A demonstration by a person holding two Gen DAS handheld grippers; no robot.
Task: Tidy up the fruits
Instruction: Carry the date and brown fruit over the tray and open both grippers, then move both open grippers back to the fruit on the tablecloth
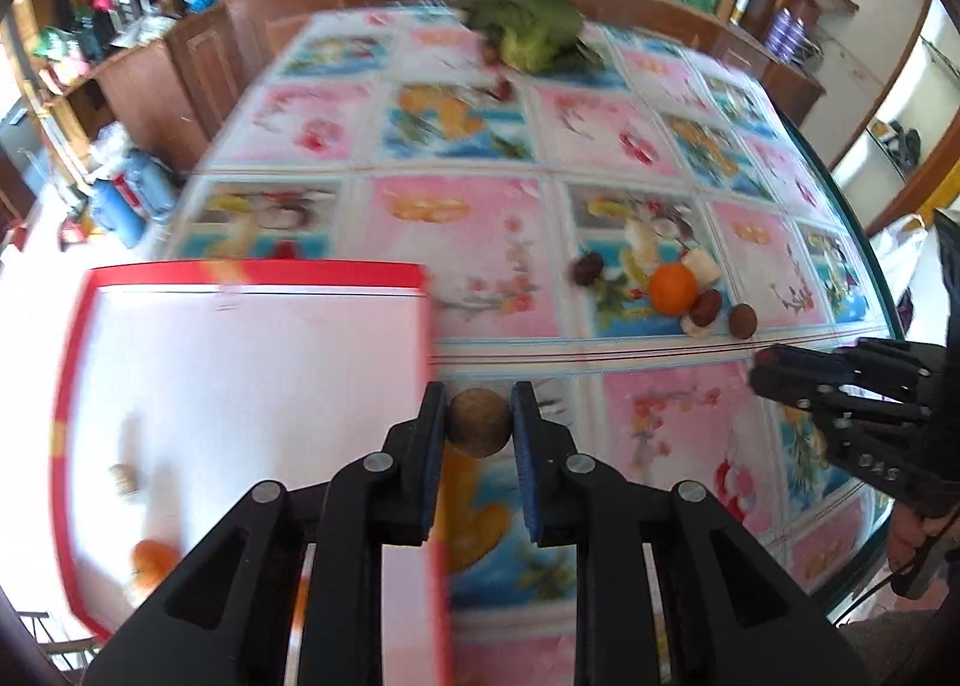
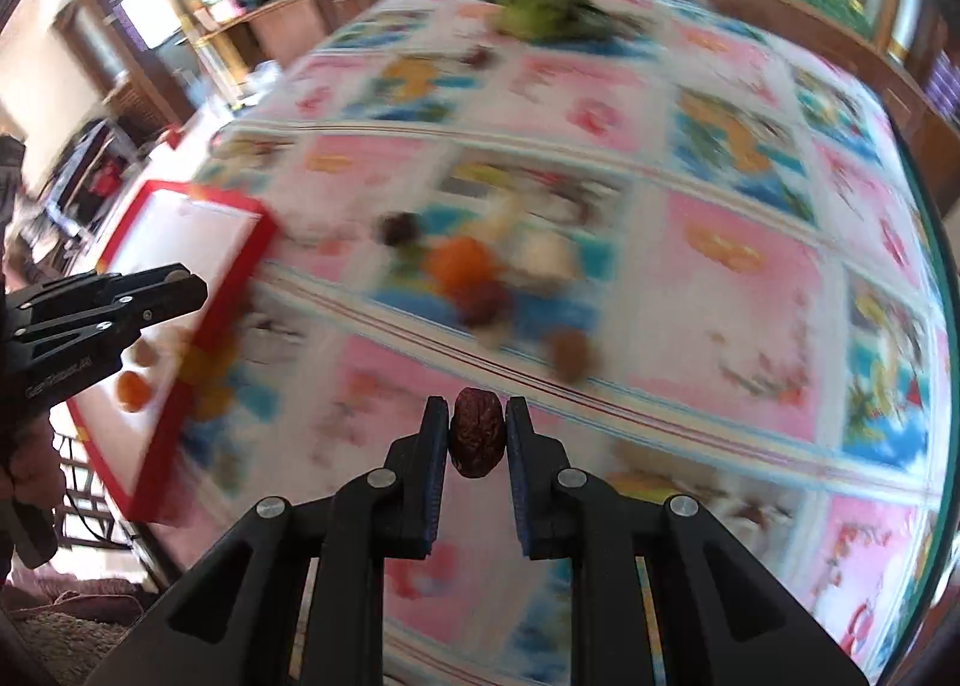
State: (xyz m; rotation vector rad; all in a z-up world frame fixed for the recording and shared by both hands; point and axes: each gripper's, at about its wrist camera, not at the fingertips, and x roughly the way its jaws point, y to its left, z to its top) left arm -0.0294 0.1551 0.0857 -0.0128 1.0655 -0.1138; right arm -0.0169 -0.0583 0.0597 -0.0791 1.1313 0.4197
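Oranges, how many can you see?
2. One orange sits on the patterned tablecloth among the loose fruit. Another orange lies blurred in the red-rimmed tray. The hand-held grippers may hide more.

Little can be read. Pale lettering runs along the side of the left claw (image 2: 105,320), too blurred to make out. The right claw (image 1: 840,386) bears a few raised characters on its side, also illegible. The worktop's cloth (image 1: 492,242) shows only pictures.
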